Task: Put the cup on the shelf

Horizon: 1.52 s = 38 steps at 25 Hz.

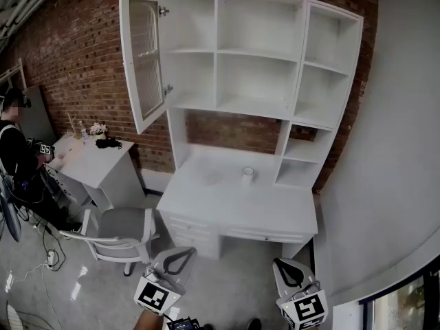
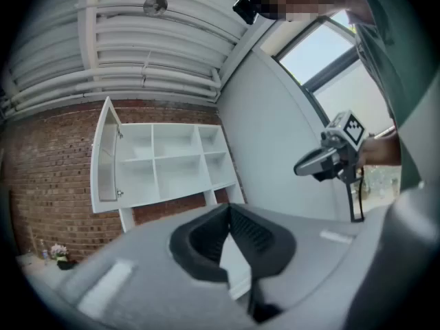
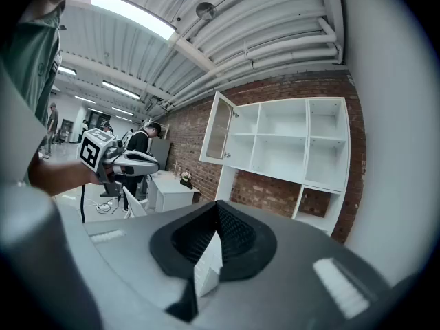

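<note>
In the head view, the white cup [image 1: 247, 175] stood upright on the white counter [image 1: 206, 198], toward its back edge, below the shelf [image 1: 261, 53] and apart from it. The shelf was a white unit of open compartments against a brick wall [image 1: 69, 53], and its glass door [image 1: 143, 60] at the left side stood open. Both tools were low at the bottom of the picture, well apart from the cup: the left gripper [image 1: 182, 254] above the floor near a grey chair [image 1: 117, 232], and the right gripper [image 1: 285, 265] in front of the right end of the counter. At the far left a person [image 1: 17, 157] in dark clothes stood.

In the left gripper view, the fingers [image 2: 206, 236] were closed together and nothing was between them. Behind them the shelf was seen with its open door, and the right gripper was in the air at the right, held by a hand.

In the right gripper view, the fingers [image 3: 237, 236] were also closed on each other and held nothing. The shelf was ahead, a little to the right, and the left gripper was at the left side, with the person behind it.
</note>
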Motion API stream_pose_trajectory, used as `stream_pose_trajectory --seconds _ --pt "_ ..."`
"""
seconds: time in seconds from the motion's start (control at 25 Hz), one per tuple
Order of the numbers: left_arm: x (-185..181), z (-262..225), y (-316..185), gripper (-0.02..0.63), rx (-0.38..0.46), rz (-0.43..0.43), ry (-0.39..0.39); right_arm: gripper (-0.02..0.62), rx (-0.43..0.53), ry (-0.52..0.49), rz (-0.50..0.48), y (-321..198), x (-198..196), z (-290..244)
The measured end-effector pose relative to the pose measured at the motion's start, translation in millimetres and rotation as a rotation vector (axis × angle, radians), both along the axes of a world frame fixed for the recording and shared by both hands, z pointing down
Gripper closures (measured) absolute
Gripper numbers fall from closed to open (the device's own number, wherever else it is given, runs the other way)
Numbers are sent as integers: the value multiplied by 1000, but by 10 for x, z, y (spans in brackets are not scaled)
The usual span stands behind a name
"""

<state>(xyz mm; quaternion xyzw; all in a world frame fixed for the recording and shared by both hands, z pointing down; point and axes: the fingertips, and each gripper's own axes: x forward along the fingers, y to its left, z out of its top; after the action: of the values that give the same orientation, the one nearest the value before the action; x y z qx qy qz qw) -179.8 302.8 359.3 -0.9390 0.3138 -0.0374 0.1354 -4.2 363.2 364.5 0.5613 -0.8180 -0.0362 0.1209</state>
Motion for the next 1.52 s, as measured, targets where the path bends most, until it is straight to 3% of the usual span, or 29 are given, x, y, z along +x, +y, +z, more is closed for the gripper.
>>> stream_pose_trajectory --seconds 0.52,0.96,1.52 --pt "-196 79 -137 604 -5 7 -15 589 -16 19 4 -122 -177 43" --pt "-303 58 -244 604 5 36 0 588 -7 -28 49 -207 -239 -8" --pt "147 219 -738 604 -13 -31 -43 588 -6 -68 -10 -871 310 138"
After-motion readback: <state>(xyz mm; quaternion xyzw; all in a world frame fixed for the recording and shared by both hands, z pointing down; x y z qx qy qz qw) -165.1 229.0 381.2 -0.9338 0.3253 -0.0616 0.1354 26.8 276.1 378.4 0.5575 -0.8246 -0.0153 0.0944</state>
